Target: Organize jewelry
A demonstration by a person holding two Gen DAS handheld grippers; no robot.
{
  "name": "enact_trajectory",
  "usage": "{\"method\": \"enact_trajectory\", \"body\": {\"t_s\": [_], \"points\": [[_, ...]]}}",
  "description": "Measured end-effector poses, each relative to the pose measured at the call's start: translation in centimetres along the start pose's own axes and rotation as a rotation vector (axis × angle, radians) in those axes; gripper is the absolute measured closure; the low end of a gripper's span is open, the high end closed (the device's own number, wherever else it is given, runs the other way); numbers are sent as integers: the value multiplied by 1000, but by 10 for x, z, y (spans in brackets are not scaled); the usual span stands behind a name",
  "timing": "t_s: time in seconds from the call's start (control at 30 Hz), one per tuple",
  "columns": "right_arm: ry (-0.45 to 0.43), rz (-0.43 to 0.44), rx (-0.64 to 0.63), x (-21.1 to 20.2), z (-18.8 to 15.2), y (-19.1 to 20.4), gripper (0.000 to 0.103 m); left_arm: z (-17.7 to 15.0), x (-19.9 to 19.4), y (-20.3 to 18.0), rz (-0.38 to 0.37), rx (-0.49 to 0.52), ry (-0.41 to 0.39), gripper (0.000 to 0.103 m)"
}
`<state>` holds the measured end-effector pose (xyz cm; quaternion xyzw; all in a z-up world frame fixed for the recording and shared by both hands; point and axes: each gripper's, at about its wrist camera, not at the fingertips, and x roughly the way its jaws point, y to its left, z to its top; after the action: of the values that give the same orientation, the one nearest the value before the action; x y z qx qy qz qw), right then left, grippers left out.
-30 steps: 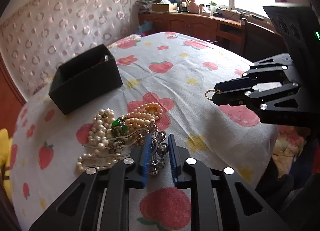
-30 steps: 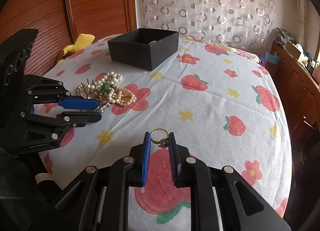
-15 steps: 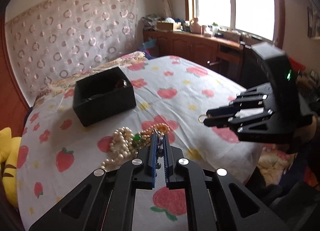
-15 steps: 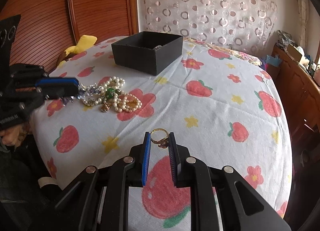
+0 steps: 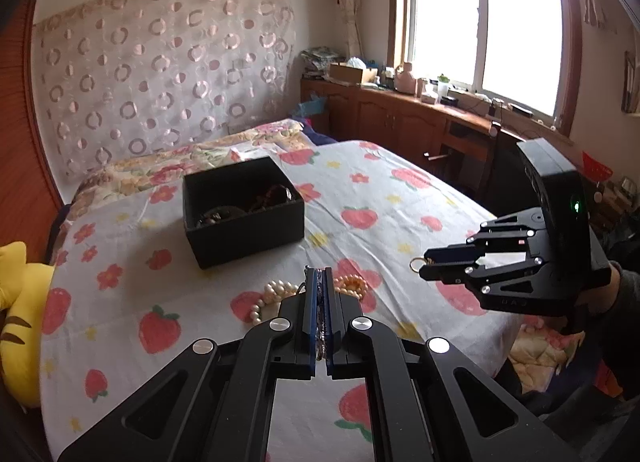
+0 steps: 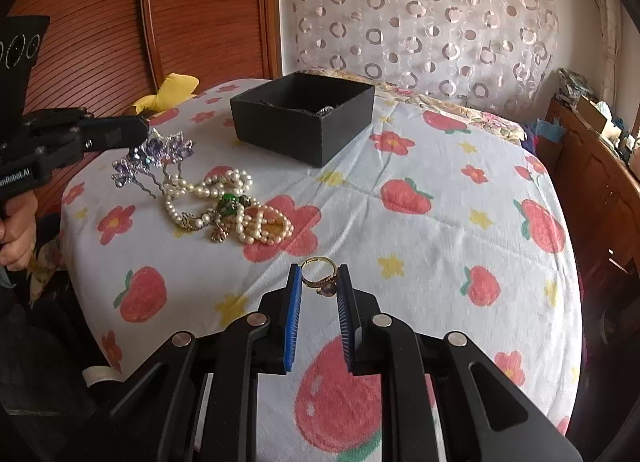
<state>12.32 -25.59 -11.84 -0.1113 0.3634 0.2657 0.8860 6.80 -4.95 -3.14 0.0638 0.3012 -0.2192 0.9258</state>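
Lifted off the pile, left gripper (image 6: 146, 133) clamps the purple hairpin (image 6: 150, 159) — right gripper (image 6: 319, 282) pinches the gold ring (image 6: 318, 276); pearl strands (image 6: 224, 201) remain, black box (image 6: 304, 117) at 12 o'clock.

My left gripper (image 5: 319, 302) is clamped shut and raised; my right gripper (image 6: 319, 286) pinches narrowly, angled downward.

A gold ring with a dark stone (image 6: 319, 277) stands upright, pinched between the right claw (image 6: 319, 282). A purple flowered silver hair comb (image 6: 152, 155) hangs from the left claw (image 6: 140, 133), above the tangled white pearl strands (image 6: 224, 201). Beyond both claws sits the open black rectangular box (image 6: 304, 117).
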Motion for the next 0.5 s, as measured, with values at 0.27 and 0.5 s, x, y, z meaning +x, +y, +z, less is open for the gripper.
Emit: {"method": "enact_trajectory", "body": {"t_s": [0.27, 0.5], "points": [[-24, 4, -14, -4, 14, 3, 83, 12, -13, 14, 7, -30, -46, 101], [-51, 10, -27, -6, 30, 7, 83, 30, -21, 28, 7, -52, -87, 101]]}}
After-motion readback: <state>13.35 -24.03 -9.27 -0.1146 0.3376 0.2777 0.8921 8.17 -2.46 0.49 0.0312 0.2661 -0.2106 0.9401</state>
